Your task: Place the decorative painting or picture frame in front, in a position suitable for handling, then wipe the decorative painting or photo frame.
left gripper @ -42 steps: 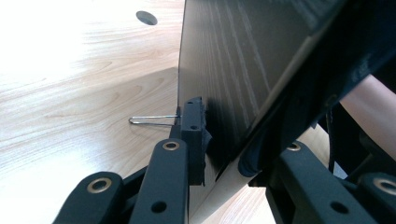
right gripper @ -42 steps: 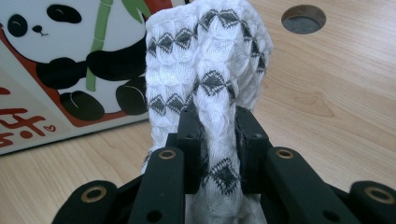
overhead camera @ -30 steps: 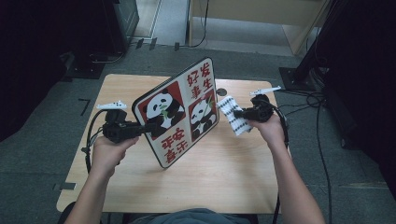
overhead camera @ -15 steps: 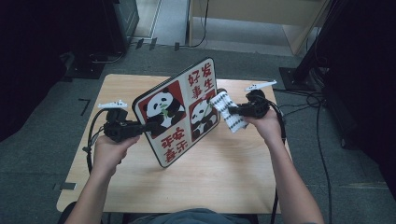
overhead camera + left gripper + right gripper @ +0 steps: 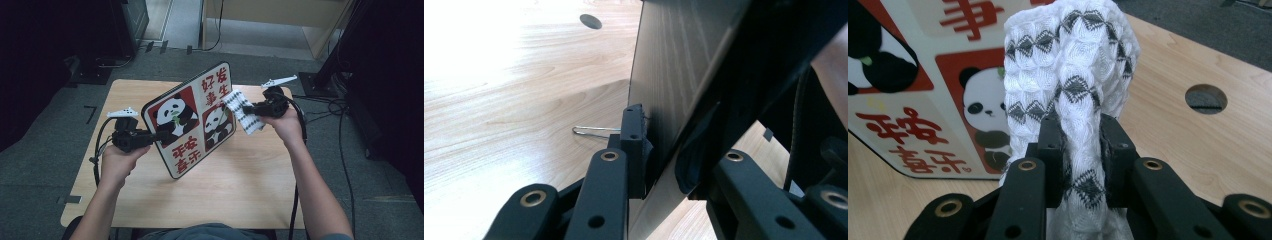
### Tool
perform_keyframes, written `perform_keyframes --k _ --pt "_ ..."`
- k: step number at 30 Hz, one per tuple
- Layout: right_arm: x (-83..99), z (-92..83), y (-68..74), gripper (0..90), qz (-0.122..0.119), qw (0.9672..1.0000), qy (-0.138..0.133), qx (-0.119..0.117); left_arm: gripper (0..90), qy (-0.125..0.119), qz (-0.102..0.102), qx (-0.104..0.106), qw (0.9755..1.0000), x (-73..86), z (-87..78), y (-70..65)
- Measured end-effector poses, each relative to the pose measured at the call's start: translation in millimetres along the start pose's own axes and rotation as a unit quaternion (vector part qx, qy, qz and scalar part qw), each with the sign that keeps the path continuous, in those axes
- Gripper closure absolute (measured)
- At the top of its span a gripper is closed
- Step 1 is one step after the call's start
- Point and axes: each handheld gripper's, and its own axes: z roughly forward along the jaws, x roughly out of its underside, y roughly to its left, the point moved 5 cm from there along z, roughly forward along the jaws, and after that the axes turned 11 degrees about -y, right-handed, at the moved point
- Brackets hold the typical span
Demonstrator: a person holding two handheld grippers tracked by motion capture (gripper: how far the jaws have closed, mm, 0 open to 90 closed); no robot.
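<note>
My left gripper (image 5: pixel 159 135) has just clamped tighter on the panda board (image 5: pixel 192 122), tilted above the table (image 5: pixel 260 190); my right gripper (image 5: pixel 248 109), gripping the cloth (image 5: pixel 241 110), has risen to the board's face; wiping can start.

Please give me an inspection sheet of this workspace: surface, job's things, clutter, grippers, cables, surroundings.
Surface: light wooden table with a round hole in its top.
Job's things: panda board held tilted, its lower corner near the table; white patterned cloth against the board's right edge.
Clutter: a thin wire clip lies on the table behind the board.
Grippers: left gripper shut on the board's edge; right gripper shut on the cloth.
Cables: black cables trail over the floor on the right.
Surroundings: grey carpet floor, dark furniture on both sides.
</note>
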Motion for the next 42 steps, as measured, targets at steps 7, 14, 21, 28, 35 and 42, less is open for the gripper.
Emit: perform_keyframes --k 7,14,21,28,35,42 --pt "-20.9 -2.8 2.1 76.1 -0.002 1.0000 -0.009 0.001 77.1 0.004 -0.002 -0.003 1.0000 -0.5 -0.4 -0.6" --pt "-43.5 -8.0 3.8 76.1 -0.013 0.9998 -0.012 0.007 77.2 0.002 0.002 0.000 1.0000 -0.2 -0.8 -0.8" --pt "-74.4 -16.7 3.7 76.1 -0.013 0.9995 -0.028 0.005 77.2 0.001 0.000 0.000 1.0000 -0.1 -0.8 0.0" --pt "-111.6 -20.0 13.7 75.8 -0.031 0.9986 -0.042 0.010 77.4 0.001 0.001 0.001 1.0000 0.2 -1.1 1.1" --pt "-130.3 -6.8 22.7 75.8 -0.043 0.9974 -0.057 0.010 77.3 0.001 0.002 0.003 1.0000 0.0 -1.4 2.0" --pt "-128.8 13.4 26.1 75.3 -0.044 0.9979 -0.048 0.005 77.4 0.003 0.003 0.008 1.0000 0.0 -1.6 3.0"
